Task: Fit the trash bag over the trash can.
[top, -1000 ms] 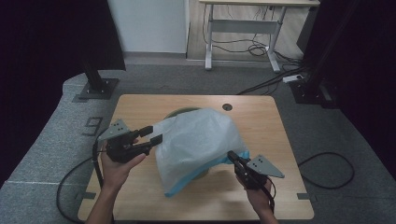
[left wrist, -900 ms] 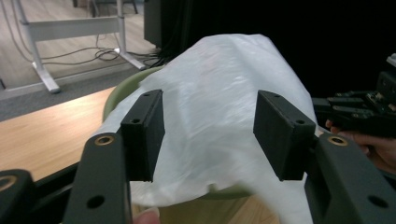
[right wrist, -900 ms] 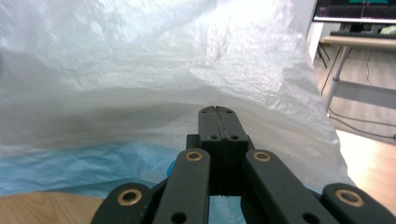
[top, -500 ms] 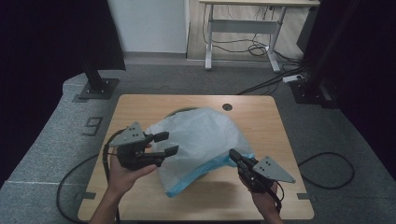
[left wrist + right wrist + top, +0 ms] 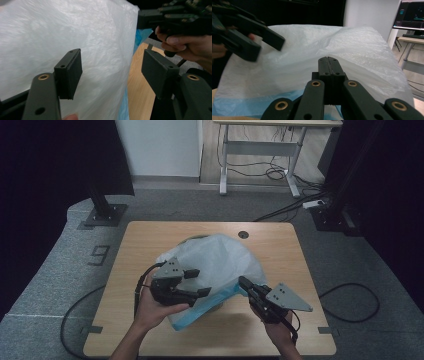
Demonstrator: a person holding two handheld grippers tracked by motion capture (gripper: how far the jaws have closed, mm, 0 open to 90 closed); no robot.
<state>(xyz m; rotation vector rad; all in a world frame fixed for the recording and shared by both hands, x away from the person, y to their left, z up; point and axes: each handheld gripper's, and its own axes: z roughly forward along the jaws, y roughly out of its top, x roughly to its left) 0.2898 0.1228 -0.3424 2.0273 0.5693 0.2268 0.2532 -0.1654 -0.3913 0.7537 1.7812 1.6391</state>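
left gripper [image 5: 196,282] held level in the left hand [image 5: 150,307], jaws just opening, right gripper [image 5: 243,283] clamped shut, tilted up

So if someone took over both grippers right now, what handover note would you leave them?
Left gripper: open; its jaws have just been opening, nothing pressed between them, beside the left face of the white plastic bag.
Right gripper: jaws shut at the bag's right edge, near its blue band; whether film is pinched cannot be told.
The bag stands puffed up mid-table, over something round that is mostly hidden.
Done: bag draped over it. Left, probably: regrip the left side and settle the bag.
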